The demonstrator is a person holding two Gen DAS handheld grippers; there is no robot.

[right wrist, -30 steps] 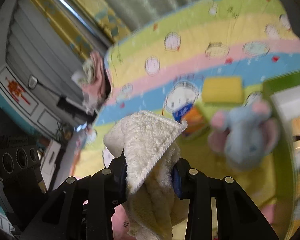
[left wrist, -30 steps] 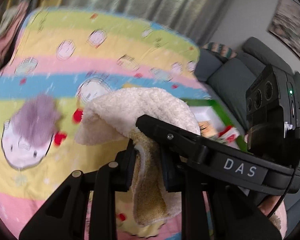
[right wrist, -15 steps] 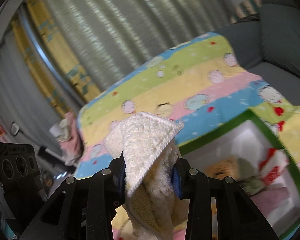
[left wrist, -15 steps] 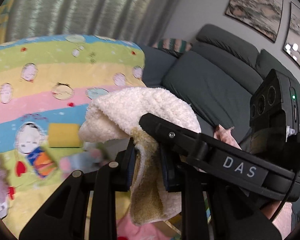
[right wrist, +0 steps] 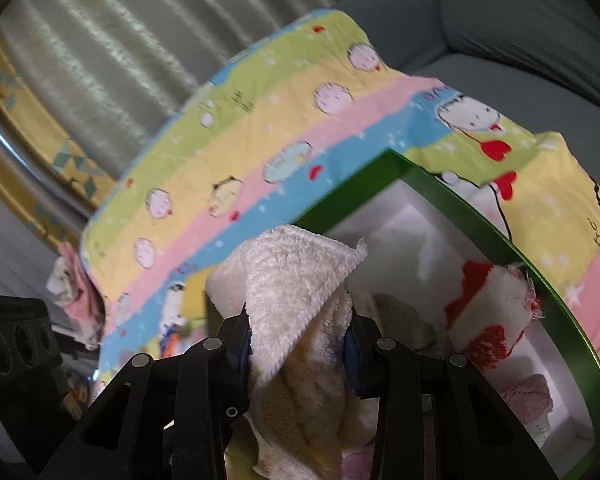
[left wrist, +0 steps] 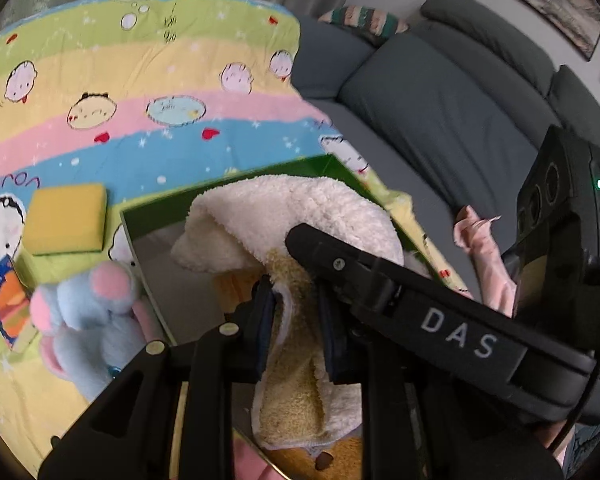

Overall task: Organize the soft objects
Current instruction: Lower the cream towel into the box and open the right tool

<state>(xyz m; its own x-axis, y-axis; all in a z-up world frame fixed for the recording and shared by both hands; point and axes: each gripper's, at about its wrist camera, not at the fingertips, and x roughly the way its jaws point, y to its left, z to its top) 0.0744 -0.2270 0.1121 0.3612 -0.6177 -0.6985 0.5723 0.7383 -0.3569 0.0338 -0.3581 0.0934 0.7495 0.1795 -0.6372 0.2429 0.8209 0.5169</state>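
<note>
A cream and yellow fluffy towel (left wrist: 292, 232) hangs folded between both grippers. My left gripper (left wrist: 298, 316) is shut on one part of it, and my right gripper (right wrist: 298, 344) is shut on another part of the towel (right wrist: 296, 280). The right gripper's black body crosses the left wrist view. The towel is held over a green-rimmed box (right wrist: 460, 196) with a white inside. In the box lie a red and white soft item (right wrist: 488, 300) and a pink knitted item (right wrist: 528, 396). A blue plush toy (left wrist: 88, 312) with pink ears sits just left of the box (left wrist: 148, 276).
A striped cartoon blanket (left wrist: 140, 92) covers the surface. On it lie a yellow sponge (left wrist: 66, 218) and a small blue and orange packet (left wrist: 8, 304). A grey sofa (left wrist: 440, 100) stands to the right with a pink cloth (left wrist: 484, 256) on it. Curtains (right wrist: 120, 40) hang behind.
Both grippers carried the towel to the right across the blanket, from over the plush toys to over the green box. Both grips on the towel held.
</note>
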